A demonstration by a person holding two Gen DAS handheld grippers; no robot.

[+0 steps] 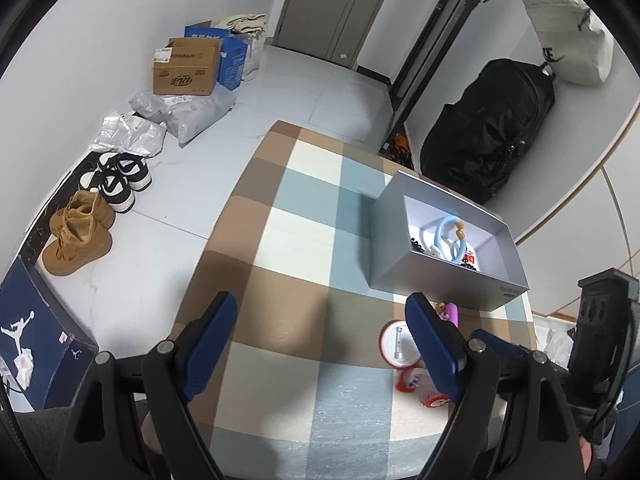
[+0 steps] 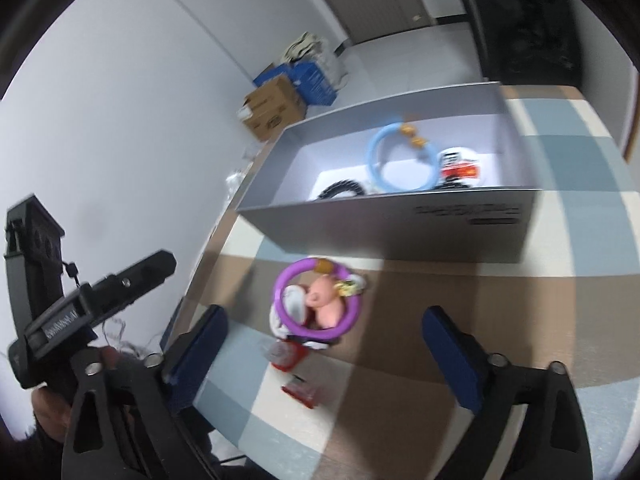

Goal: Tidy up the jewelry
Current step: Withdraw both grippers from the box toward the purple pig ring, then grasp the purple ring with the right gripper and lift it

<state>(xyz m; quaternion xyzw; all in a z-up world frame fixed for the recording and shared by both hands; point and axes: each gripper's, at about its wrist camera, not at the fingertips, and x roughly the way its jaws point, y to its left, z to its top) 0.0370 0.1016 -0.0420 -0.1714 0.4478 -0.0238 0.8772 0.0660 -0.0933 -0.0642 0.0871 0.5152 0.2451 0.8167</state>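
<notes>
A grey open box (image 2: 400, 228) (image 1: 384, 248) stands on the checked tablecloth (image 1: 304, 264). Inside it lie a light blue bangle (image 2: 378, 160) (image 1: 438, 232) with orange beads, a black bead string (image 2: 340, 190) and a white-and-red badge (image 2: 460, 168). In front of the box a purple bangle (image 2: 280, 284) rings a pink figure (image 2: 326, 304) and white pieces, with red items (image 2: 288, 358) nearer. My right gripper (image 2: 324, 346) hovers open just above this pile, touching nothing. My left gripper (image 1: 320, 332) is open over bare cloth, its right finger beside a red-rimmed round badge (image 1: 394, 344).
On the floor to the left are shoes (image 1: 80, 232), cardboard and blue boxes (image 1: 188, 66), plastic bags (image 1: 192, 116) and a dark shoe box (image 1: 36, 332). A black backpack (image 1: 488, 136) and white bag (image 1: 568, 40) stand beyond the table. The left gripper's body (image 2: 80, 304) shows in the right view.
</notes>
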